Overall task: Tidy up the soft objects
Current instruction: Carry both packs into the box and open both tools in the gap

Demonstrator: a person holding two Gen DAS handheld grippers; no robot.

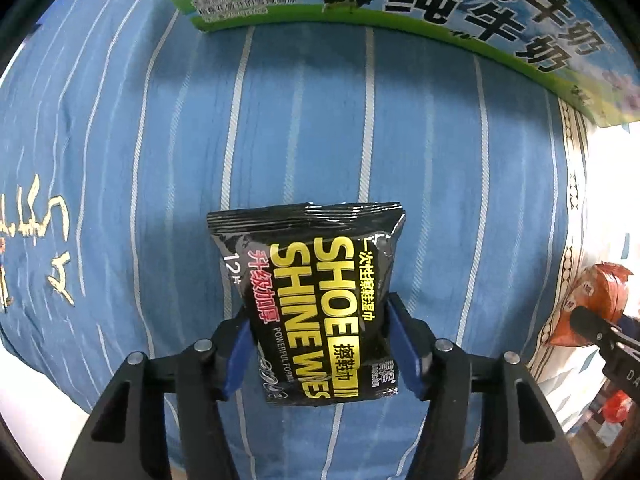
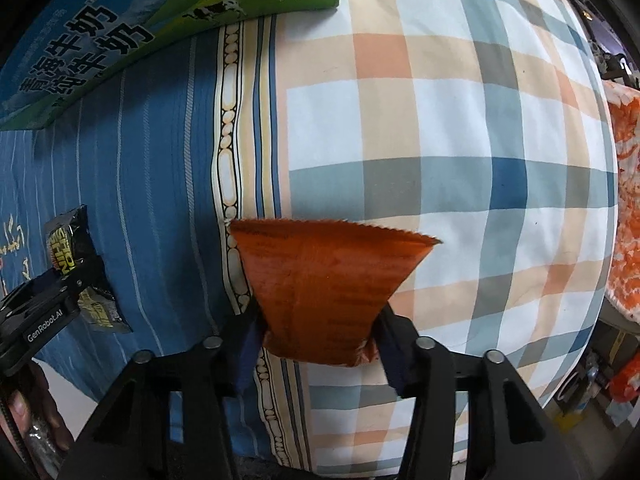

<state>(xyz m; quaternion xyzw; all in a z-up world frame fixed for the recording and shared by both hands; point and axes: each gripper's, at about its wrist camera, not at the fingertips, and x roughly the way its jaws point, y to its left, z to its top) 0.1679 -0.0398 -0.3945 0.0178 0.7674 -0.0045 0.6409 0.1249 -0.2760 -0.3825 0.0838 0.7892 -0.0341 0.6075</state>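
Note:
My left gripper (image 1: 320, 344) is shut on a black shoe shine wipes pack (image 1: 316, 300) and holds it over the blue striped cloth (image 1: 160, 160). My right gripper (image 2: 320, 344) is shut on an orange snack pouch (image 2: 324, 288) over the border between the blue cloth and the plaid cloth (image 2: 460, 140). The left gripper with the black pack (image 2: 68, 240) shows at the left of the right wrist view. The orange pouch (image 1: 596, 300) shows at the right edge of the left wrist view.
A green and blue milk carton box (image 1: 400, 4) stands at the far edge of the blue cloth, also in the right wrist view (image 2: 120, 28). An orange patterned fabric (image 2: 628, 200) lies at the right. Clutter sits on the floor at the lower right.

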